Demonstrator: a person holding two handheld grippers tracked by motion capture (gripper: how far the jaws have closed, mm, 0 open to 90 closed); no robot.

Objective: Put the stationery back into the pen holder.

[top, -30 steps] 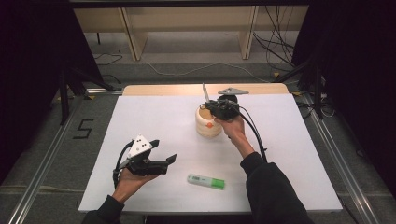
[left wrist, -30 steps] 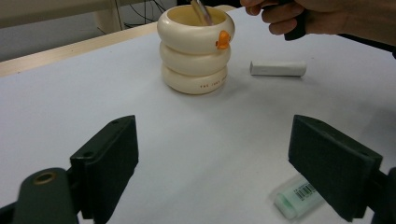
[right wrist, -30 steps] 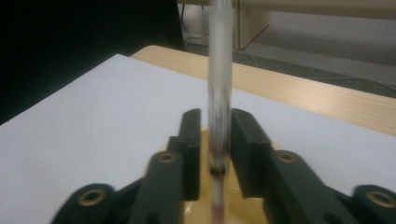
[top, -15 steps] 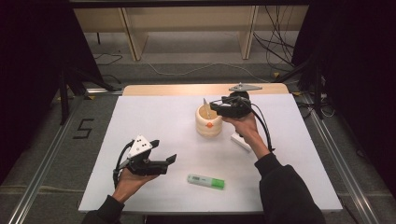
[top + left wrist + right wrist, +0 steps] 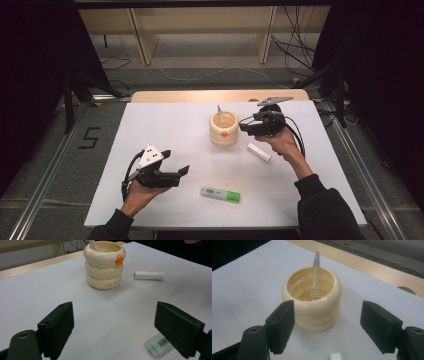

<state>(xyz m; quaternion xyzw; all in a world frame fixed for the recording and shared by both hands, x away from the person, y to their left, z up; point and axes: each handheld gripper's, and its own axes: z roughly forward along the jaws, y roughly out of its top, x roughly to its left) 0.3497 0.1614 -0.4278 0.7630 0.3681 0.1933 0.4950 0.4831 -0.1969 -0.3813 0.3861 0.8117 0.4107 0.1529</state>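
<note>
With a pen [image 5: 315, 272] now standing nearly upright in the cream ringed pen holder [image 5: 223, 129], its tip leaning on the far side of the rim, the right gripper [image 5: 243, 125] is seen just to the right of the holder, its jaws having just been opening and nothing left between them. That gripper is held level and pointed at the holder, a pose judged to suit a clean release (the pen is left free to settle against the inner wall). In the right gripper view the holder sits beyond the two parted black jaws, untouched by them. A white capped tube [image 5: 259, 152] is seen lying on the white table [image 5: 165, 125] just near and right of the holder, below the right hand, and is judged the likeliest next pick. A green highlighter [image 5: 220, 194] is seen lying at the near edge of the table, between the two forearms. The left gripper [image 5: 184, 170] is held low over the near left of the table, jaws spread wide and empty, apparently kept in waiting with the highlighter close beside its right jaw.
</note>
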